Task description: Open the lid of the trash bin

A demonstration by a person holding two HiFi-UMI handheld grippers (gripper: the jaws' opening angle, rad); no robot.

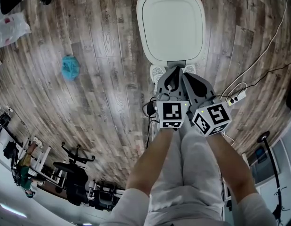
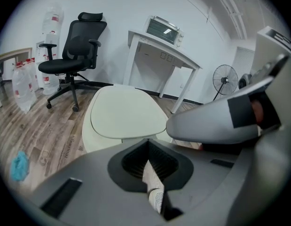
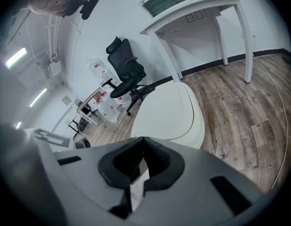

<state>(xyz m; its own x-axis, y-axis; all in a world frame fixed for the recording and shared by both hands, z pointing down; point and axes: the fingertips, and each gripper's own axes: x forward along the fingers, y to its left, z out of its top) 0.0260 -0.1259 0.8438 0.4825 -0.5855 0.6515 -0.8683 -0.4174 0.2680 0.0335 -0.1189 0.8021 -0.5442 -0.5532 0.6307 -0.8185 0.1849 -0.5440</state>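
The white trash bin (image 1: 171,25) stands on the wood floor straight ahead of me, its lid (image 1: 172,22) down flat. The lid (image 2: 126,112) fills the middle of the left gripper view, and the same lid (image 3: 166,109) lies just beyond the jaws in the right gripper view. My left gripper (image 1: 174,72) and right gripper (image 1: 184,76) hang side by side just short of the bin's near edge, above my shoes. Both are shut with nothing between the jaws: left gripper (image 2: 148,141), right gripper (image 3: 142,139). Neither touches the bin.
A blue crumpled bag (image 1: 70,67) lies on the floor to the left. A power strip (image 1: 237,98) with cables lies to the right. An office chair (image 2: 74,46), a white table (image 2: 164,48) and a fan (image 2: 225,79) stand behind the bin.
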